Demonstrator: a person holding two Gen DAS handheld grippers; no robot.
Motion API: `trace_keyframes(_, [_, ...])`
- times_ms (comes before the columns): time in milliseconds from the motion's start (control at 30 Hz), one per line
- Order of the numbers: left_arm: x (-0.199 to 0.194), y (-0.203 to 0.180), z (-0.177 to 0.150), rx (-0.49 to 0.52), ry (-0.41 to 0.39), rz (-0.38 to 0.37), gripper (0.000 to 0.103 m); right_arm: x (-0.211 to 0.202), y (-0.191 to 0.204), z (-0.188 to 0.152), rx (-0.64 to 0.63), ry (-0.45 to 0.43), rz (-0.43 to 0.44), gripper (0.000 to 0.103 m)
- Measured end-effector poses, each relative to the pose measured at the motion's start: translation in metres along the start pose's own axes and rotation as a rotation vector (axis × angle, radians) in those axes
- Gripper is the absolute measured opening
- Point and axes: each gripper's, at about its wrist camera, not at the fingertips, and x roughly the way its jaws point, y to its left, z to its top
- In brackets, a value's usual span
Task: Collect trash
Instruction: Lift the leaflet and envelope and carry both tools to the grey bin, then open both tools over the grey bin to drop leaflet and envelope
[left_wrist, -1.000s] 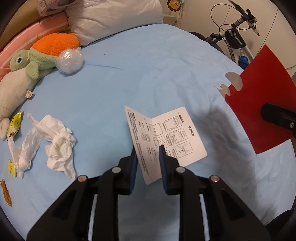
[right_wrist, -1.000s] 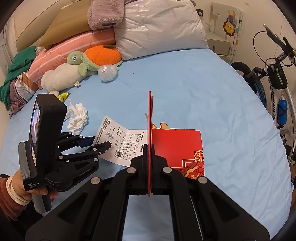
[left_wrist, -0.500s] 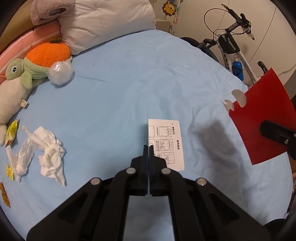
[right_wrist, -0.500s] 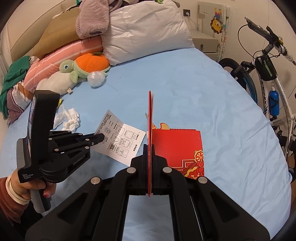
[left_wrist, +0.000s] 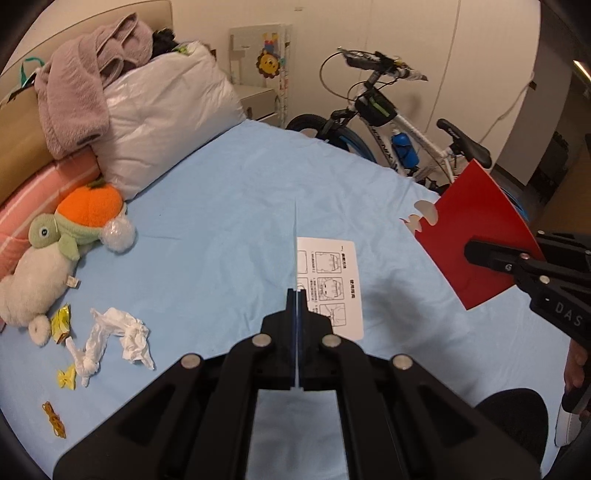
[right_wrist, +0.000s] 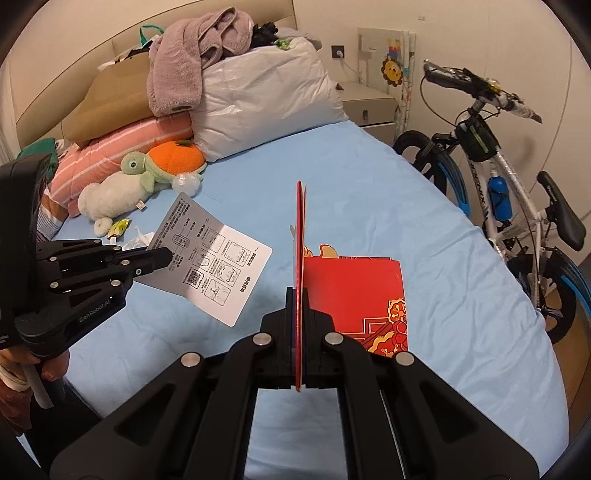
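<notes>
Lifting two paper pieces off the bed (left_wrist: 229, 206), one in each tool.

Left tool (left_wrist: 296, 295) now pinching the white instruction sheet (right_wrist: 210, 266), having just been closing on it a second ago when the sheet was lying between spread jaws; right tool (right_wrist: 300, 295) pressing together on the red envelope (right_wrist: 354, 295); both pieces now hanging clear above the sheet, so ready for carrying to a bin, none seen here. Remaining at 8 o'clock in the left view: one crumpled tissue (left_wrist: 114, 338), two yellow wrappers (left_wrist: 61, 323), one brownish scrap (left_wrist: 53, 422); one plush turtle (left_wrist: 70, 236) at 9 o'clock.
</notes>
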Motion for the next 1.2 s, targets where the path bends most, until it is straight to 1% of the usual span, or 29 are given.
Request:
trace_keyframes(167, [-0.049,-0.055,0.005,0.115,-0.052,-0.063,0.000,-0.070,-0.023,-0.029,0.071,-0.050,-0.065,0.001])
trace_keyframes(233, [-0.070,-0.083,0.004,0.166,-0.072,-0.104,0.000,-0.100,-0.032,-0.044,0.100,-0.072,-0.104,0.001])
trace_keyframes(333, [-0.097,-0.122,0.003,0.241,-0.101,-0.158,0.000,-0.151,-0.048,-0.071,0.163,-0.105,-0.150,0.001])
trace_keyframes(433, [-0.124,-0.163,0.002,0.315,-0.127,-0.223,0.000,-0.208,-0.061,-0.102,0.220,-0.142,-0.218,0.001])
trace_keyframes(467, [-0.134,-0.178,0.001,0.341,-0.138,-0.243,0.000,-0.233,-0.065,-0.115,0.242,-0.159,-0.251,0.001])
trace_keyframes(533, [-0.154,-0.209,0.001,0.396,-0.169,-0.283,0.000,-0.270,-0.071,-0.134,0.276,-0.185,-0.302,0.001])
trace_keyframes(667, [-0.189,-0.265,-0.002,0.488,-0.215,-0.374,0.000,-0.356,-0.083,-0.182,0.357,-0.247,-0.444,0.001])
trace_keyframes(733, [-0.206,-0.296,-0.005,0.536,-0.240,-0.415,0.000,-0.396,-0.088,-0.207,0.397,-0.271,-0.522,0.001])
trace_keyframes(800, [-0.219,-0.321,-0.010,0.576,-0.257,-0.448,0.000,-0.428,-0.092,-0.230,0.440,-0.288,-0.578,0.001])
trace_keyframes(967, [-0.242,-0.386,-0.024,0.673,-0.259,-0.556,0.000,-0.499,-0.096,-0.288,0.540,-0.332,-0.733,0.001])
trace_keyframes(1100, [-0.256,-0.436,-0.034,0.745,-0.266,-0.637,0.000,-0.543,-0.096,-0.331,0.615,-0.360,-0.819,0.001])
trace_keyframes(1200, [-0.267,-0.477,-0.046,0.807,-0.262,-0.699,0.000,-0.563,-0.099,-0.356,0.663,-0.362,-0.865,0.001])
